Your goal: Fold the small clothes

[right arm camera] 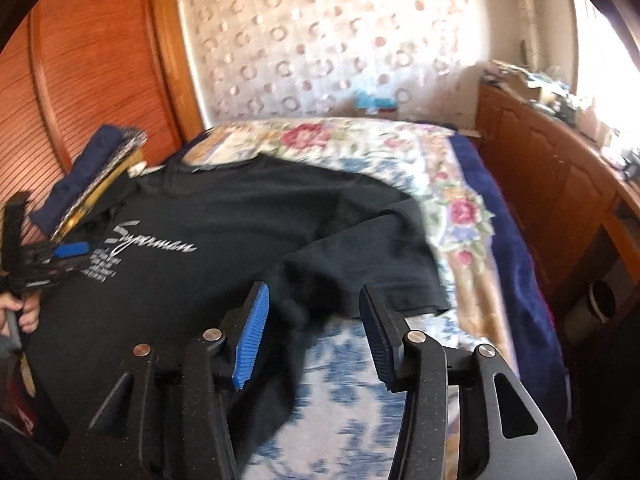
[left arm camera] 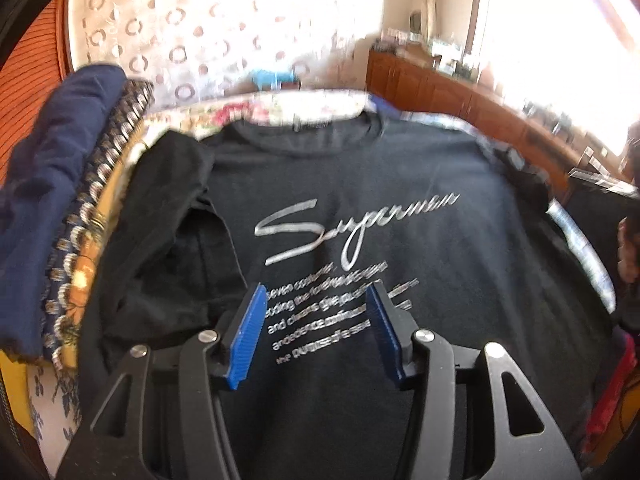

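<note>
A black T-shirt with silver script on its chest lies face up on the flowered bed cover, collar toward the far wall. One sleeve is bunched at its left; the other sleeve spreads over the cover. My left gripper hovers open over the printed lines, nothing between its blue pads. My right gripper stands open above the shirt's right side and sleeve hem, its pads apart from the cloth. The left gripper also shows at the shirt's left, held by a hand.
A stack of folded clothes, navy on top with patterned ones beneath, sits at the bed's left. A wooden slatted wardrobe rises behind it. A low wooden cabinet with clutter runs along the right under a bright window.
</note>
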The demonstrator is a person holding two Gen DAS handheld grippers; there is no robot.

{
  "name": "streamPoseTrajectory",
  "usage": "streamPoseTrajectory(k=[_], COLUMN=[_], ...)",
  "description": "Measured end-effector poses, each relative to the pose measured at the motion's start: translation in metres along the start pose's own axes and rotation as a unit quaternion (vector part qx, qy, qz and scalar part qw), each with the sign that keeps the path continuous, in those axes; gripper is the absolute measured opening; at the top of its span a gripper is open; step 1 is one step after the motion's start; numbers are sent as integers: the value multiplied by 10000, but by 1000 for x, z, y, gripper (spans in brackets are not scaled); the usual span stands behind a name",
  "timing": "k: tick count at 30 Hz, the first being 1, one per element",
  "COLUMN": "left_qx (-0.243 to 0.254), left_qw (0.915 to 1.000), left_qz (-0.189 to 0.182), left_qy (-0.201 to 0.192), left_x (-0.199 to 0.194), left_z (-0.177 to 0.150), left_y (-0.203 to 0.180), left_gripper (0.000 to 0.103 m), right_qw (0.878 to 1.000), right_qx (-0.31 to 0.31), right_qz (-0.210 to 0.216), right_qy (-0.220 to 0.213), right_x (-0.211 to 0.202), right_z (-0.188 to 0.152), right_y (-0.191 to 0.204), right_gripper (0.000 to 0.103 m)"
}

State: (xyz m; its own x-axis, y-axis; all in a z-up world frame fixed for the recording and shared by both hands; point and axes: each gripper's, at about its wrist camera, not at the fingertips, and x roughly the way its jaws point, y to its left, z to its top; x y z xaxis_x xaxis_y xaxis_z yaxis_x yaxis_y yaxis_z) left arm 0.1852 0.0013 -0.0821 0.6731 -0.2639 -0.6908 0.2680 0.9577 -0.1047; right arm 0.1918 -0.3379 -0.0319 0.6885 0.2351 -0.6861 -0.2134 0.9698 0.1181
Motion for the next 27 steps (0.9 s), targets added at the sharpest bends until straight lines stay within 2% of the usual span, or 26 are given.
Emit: streamPoseTrajectory(k=[6, 13, 15, 16, 18, 20, 23, 27], left_qx=[-5, 62, 67, 82, 97, 92, 10, -81], left_qw=[9988, 9977, 9976, 9976, 9976, 9974, 9974, 9973], left_qz=[-86, -116, -92, -77, -41, -12, -11, -10], left_qy=[-479, -665, -678, -683, -691, -708, -722, -726], left_x=[-41, -69, -72, -73, -74, -75, -75, -74], left_z=[3, 0, -2, -4, -6, -7, -7, -8], left_y=[-9, -13, -14, -15, -16, -15, -11, -7], left_gripper=[51, 51, 51, 51, 51, 51, 51, 51], right_qw=[9958, 9883, 9893, 9903, 9918, 9936, 9944, 9976], right_qx=[555, 1159, 1123, 1032, 804, 609, 300, 33], right_qz=[-548, -315, -260, -373, -605, -625, -841, -659], right_qy=[484, 945, 894, 852, 783, 710, 560, 205], right_x=[36, 72, 71, 69, 65, 61, 53, 39], right_z=[2, 1, 3, 3, 3, 4, 12, 36], right_y=[-47, -74, -72, -70, -66, -65, -59, -42], right_gripper=[48, 47, 30, 25, 7, 3, 3, 2])
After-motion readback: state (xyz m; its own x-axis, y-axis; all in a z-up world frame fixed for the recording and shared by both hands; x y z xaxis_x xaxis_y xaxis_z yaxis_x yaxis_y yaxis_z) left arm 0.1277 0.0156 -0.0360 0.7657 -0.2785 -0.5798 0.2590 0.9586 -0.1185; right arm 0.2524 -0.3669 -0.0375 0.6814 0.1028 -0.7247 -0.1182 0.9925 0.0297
